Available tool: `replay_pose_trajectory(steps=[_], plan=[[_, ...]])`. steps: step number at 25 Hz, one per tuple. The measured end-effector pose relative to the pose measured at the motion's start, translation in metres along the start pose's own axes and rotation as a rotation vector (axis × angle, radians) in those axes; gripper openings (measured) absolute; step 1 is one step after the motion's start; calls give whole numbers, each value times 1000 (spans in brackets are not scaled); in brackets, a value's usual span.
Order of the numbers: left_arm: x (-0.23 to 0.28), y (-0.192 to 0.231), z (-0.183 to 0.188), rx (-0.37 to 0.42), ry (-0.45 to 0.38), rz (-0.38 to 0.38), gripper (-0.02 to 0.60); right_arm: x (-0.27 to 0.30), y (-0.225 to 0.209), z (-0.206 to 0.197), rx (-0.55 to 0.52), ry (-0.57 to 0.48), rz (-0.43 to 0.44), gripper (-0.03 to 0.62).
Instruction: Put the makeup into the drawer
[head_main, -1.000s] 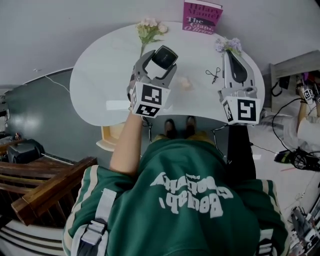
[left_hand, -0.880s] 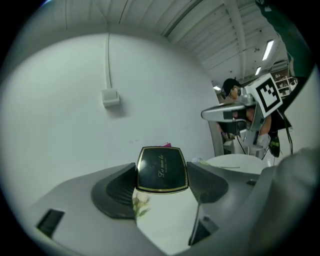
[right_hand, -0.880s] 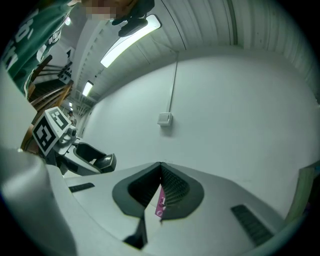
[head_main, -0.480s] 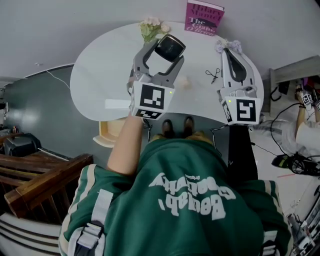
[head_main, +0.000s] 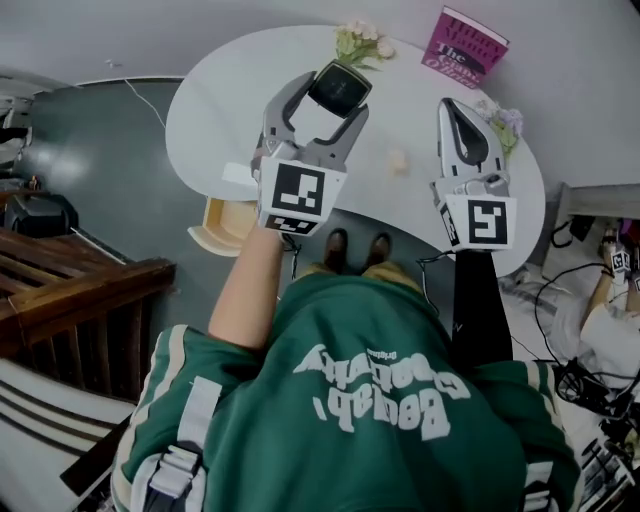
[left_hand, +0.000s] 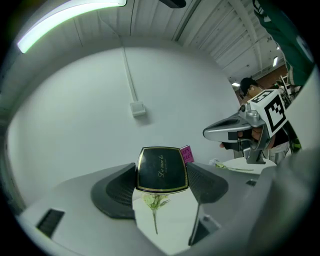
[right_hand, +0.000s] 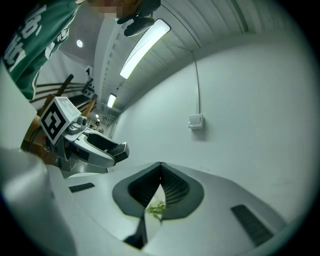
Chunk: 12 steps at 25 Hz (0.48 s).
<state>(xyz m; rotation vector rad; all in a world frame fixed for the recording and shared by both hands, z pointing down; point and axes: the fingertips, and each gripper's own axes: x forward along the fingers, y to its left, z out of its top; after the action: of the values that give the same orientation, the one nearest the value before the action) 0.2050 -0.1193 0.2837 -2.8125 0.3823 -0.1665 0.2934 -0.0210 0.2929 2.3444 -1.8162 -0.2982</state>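
The left gripper (head_main: 332, 98) is held above the white round surface (head_main: 220, 120), and its fingers (left_hand: 114, 192) clamp a black makeup compact (left_hand: 161, 169) with a gold rim. The compact sits upright between the two finger pads, lid face toward the gripper camera, clear of the surface. The right gripper (head_main: 447, 106) is held to the right of the left one, near it but not touching. Its fingers (right_hand: 172, 187) are closed together tip to tip with nothing between them. A light wooden drawer (head_main: 226, 224) projects open from beneath the near-left edge of the surface, below and to the left of the left gripper, well apart from the compact. A pale flower sprig (head_main: 362, 42) lies on the far part of the surface, just beyond the compact in the head view. A second sprig (head_main: 506, 121) lies just beside the right gripper. A pink book (head_main: 466, 49) stands at the far right edge. A small beige item (head_main: 398, 160), too small to identify, rests on the surface between the two grippers. The person's shoes (head_main: 356, 250) show on the floor below the near edge.
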Motion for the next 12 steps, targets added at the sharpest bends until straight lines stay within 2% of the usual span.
replay_pose_trajectory(steps=[5, 12], plan=[[-36, 34, -11, 2, 31, 129, 350, 25, 42, 3, 27, -30, 129, 9], [-107, 81, -29, 12, 77, 305, 350, 65, 124, 20, 49, -79, 334, 9]])
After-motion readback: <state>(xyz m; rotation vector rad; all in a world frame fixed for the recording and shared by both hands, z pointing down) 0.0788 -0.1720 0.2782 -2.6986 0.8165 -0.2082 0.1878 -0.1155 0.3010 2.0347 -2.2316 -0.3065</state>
